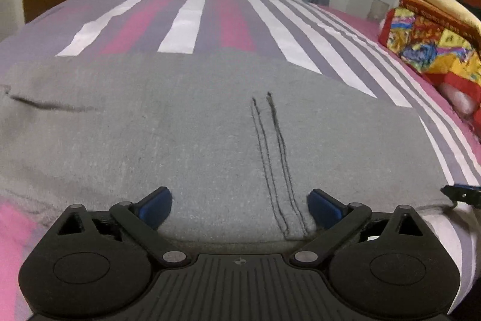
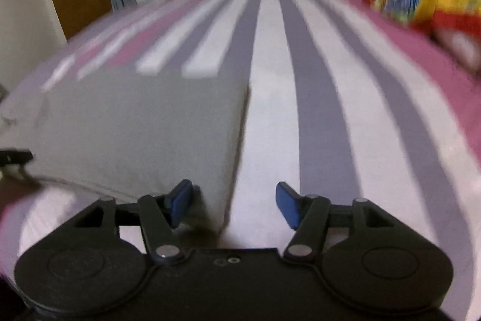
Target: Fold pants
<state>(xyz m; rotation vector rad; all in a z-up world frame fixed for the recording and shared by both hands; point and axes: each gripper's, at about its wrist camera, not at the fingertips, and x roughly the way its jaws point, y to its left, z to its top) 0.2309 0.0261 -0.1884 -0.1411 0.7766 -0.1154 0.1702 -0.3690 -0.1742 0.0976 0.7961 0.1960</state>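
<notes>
Grey pants [image 1: 195, 125] are laid flat on a striped bedsheet [image 1: 186, 20] of pink, white and purple-grey bands. The fabric is seen as a fleecy, mostly smooth panel; two dark parallel stitch lines [image 1: 273, 158] run toward its near edge, and one shallow crease is noted at far left. The left gripper [image 1: 240, 208] is held with jaws spread wide over the near edge, nothing clamped. The right gripper [image 2: 234, 205] is likewise released, jaws apart astride the straight right edge of the pants [image 2: 135, 128]. A multicoloured bundle [image 1: 433, 32] lies well apart at right.
</notes>
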